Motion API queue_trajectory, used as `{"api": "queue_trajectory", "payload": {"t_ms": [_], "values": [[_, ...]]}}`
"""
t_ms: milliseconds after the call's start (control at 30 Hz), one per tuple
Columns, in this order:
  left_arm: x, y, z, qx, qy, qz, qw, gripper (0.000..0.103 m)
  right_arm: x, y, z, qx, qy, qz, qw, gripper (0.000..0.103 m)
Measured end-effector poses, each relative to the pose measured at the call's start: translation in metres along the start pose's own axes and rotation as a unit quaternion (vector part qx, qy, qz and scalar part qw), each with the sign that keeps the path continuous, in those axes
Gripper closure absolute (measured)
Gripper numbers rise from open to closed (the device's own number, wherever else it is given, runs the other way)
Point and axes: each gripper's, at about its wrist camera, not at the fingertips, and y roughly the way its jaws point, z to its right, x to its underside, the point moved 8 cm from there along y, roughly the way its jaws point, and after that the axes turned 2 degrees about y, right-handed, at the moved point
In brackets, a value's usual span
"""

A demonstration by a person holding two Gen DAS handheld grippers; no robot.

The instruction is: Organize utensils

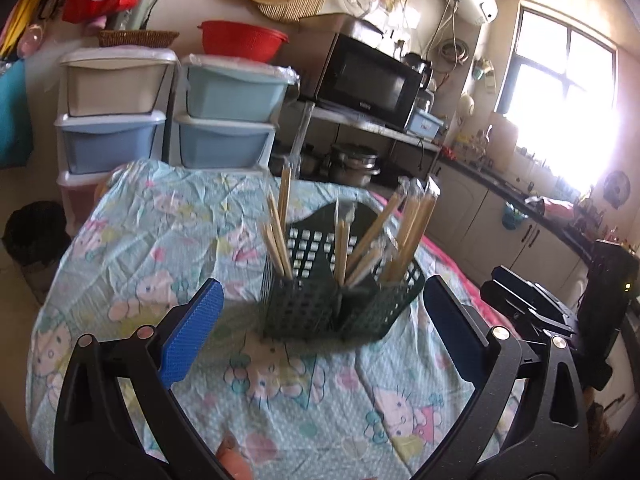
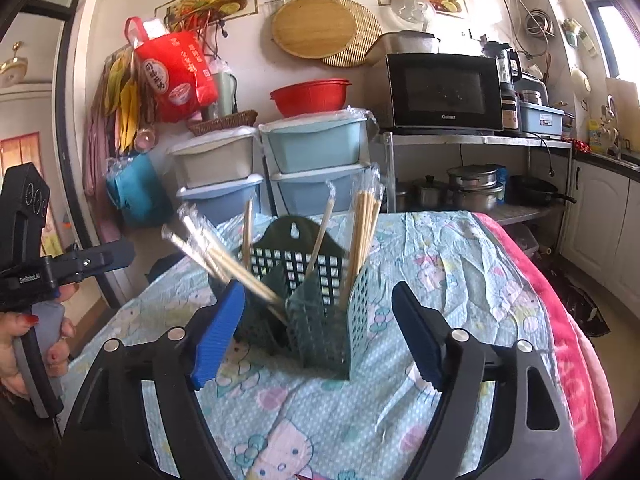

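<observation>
Black microwave [image 2: 442, 90] reads "Galanz"; left gripper [image 1: 324, 332] and right gripper [image 2: 316, 334] gape empty.

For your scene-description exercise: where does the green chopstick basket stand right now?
In both wrist views the green chopstick basket stands centrally on the cartoon-print cloth, just beyond the open fingers, with stacked plastic drawers behind it.

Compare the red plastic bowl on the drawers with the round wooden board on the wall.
The red plastic bowl is deep and sits on a pale blue drawer unit; the round wooden board is flat, tan, and hangs higher. Both are round.
</observation>
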Motion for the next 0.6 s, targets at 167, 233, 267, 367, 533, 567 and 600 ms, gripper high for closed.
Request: {"api": "queue_trajectory", "payload": {"t_ms": [167,233,267,367,533,567,600], "values": [[0.024,0.009,0.001,-0.015,0.001,-0.021,0.9997,0.011,0.020,0.000,-0.001,0.001,-0.002,-0.018,1.000,0.024],[0.035,0.013,0.001,-0.031,0.007,-0.032,0.9990,0.011,0.031,0.001,-0.001,-0.003,0.004,-0.028,1.000,0.023],[0.040,0.015,0.000,-0.034,0.007,-0.037,0.9987,0.011,0.034,0.001,-0.002,-0.004,0.005,-0.033,0.999,0.022],[0.056,0.020,-0.001,-0.038,0.000,-0.051,0.9980,0.011,0.049,0.004,-0.001,-0.002,0.007,-0.050,0.999,0.021],[0.076,0.024,-0.004,-0.062,0.003,-0.061,0.9962,0.011,0.076,0.010,0.001,-0.002,0.022,-0.080,0.997,0.020],[0.079,0.025,-0.003,-0.066,0.006,-0.059,0.9960,0.011,0.081,0.010,0.002,-0.001,0.022,-0.084,0.996,0.020],[0.081,0.025,-0.003,-0.069,0.009,-0.057,0.9959,0.010,0.084,0.010,0.002,0.000,0.022,-0.087,0.996,0.020]]}}
